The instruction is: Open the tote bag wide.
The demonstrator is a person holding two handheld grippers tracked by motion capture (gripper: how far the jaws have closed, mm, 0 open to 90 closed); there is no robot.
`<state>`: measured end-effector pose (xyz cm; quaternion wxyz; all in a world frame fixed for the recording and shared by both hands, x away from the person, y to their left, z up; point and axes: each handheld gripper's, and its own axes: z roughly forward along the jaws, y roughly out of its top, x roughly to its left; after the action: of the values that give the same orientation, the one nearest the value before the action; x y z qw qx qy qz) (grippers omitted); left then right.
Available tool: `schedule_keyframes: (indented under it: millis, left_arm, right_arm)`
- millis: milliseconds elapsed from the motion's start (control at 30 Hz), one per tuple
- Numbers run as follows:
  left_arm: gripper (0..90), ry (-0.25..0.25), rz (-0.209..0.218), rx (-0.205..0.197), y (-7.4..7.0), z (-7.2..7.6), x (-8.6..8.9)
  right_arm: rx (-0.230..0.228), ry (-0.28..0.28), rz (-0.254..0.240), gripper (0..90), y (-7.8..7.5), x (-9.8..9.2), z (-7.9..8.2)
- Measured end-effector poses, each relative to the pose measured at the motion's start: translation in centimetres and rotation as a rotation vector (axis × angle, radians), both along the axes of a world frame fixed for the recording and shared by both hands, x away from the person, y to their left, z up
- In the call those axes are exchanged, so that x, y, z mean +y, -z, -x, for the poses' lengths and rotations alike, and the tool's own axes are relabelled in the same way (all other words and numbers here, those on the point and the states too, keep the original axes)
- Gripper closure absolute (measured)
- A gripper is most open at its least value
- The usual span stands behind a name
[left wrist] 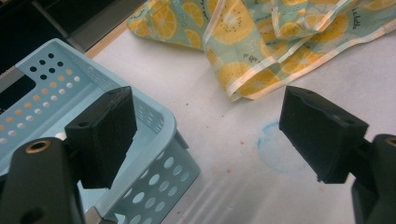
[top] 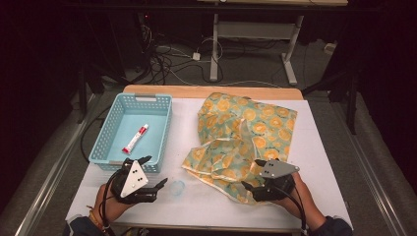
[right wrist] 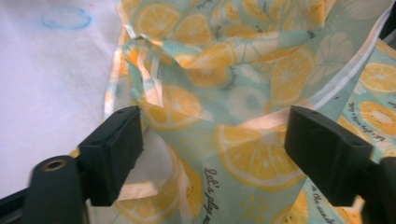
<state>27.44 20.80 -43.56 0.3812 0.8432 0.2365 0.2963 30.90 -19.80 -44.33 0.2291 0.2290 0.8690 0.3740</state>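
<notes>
A: Right claw [right wrist: 212,154] jaws wide, nothing pinched, low over the near edge of the lemon-print cloth [top: 243,142] crumpled on the bench [top: 324,162].
B: Risk: gathering several layers. Left claw [left wrist: 208,135] gapes empty, level, beside the blue basket [top: 132,132].

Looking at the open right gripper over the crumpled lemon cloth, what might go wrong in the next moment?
1. The cloth lies in bunched folds between the open jaws of the right gripper, so closing may catch several layers instead of one edge.
2. Pulling it toward the left gripper could drag the fabric against the blue basket, which stands close by, and perhaps shift it.
3. The cloth's far side reaches the table edge and might slide off.
</notes>
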Motion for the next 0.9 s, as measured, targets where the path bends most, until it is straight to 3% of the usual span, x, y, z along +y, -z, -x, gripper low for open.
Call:
schedule_keyframes:
  millis: [33,100,133,167,233,333,400,500,567,600,767,833,900]
  left_arm:
    - [18.4,0.000,0.000,0.001,0.0,0.0,0.0]
    - [18.4,-0.001,0.002,0.002,0.0,-0.1,0.1]
    - [18.4,-0.002,0.002,0.002,0.0,-0.1,0.1]
    - [18.4,-0.001,0.002,0.004,0.1,-0.2,0.1]
    - [18.4,0.000,0.001,0.004,0.1,-0.2,0.0]
    - [18.4,0.001,0.001,0.004,0.1,-0.2,-0.1]
    - [18.4,0.002,-0.002,0.004,0.1,-0.2,-0.1]
    - [18.4,0.002,-0.004,0.002,0.1,-0.3,0.0]
    - [18.4,0.001,0.000,0.002,0.0,-0.3,0.0]
    - [18.4,0.000,0.000,0.001,0.0,-0.3,0.0]
    - [18.4,0.001,0.002,0.005,0.0,-0.4,0.0]
    - [18.4,0.005,-0.002,0.004,0.0,-0.3,-0.1]
    - [18.4,0.007,-0.003,0.006,0.1,-0.3,-0.1]
  right_arm:
    - [0.021,-0.018,0.028,35.5,0.7,0.3,-0.3]
    - [0.037,-0.043,0.045,47.4,1.2,0.7,-0.4]
    - [0.037,-0.043,0.045,47.4,1.2,0.7,-0.4]
    - [0.034,-0.045,0.059,54.5,1.3,0.9,-0.5]
    - [0.047,-0.065,0.083,56.7,1.5,1.2,-0.7]
    - [0.053,-0.085,0.098,69.1,1.6,1.6,-0.9]
    - [0.055,-0.088,0.104,85.2,1.8,1.9,-1.1]
    - [0.046,-0.089,0.112,89.0,1.6,2.1,-1.3]
    - [0.027,-0.124,0.117,78.8,1.0,2.3,-1.1]
    - [0.027,-0.124,0.117,78.8,1.0,2.3,-1.1]
    - [0.015,-0.157,0.091,49.1,0.2,3.2,-0.6]
    - [0.044,-0.175,0.103,45.5,0.7,3.7,-0.8]
    - [0.076,-0.190,0.150,44.3,1.7,4.4,-1.4]
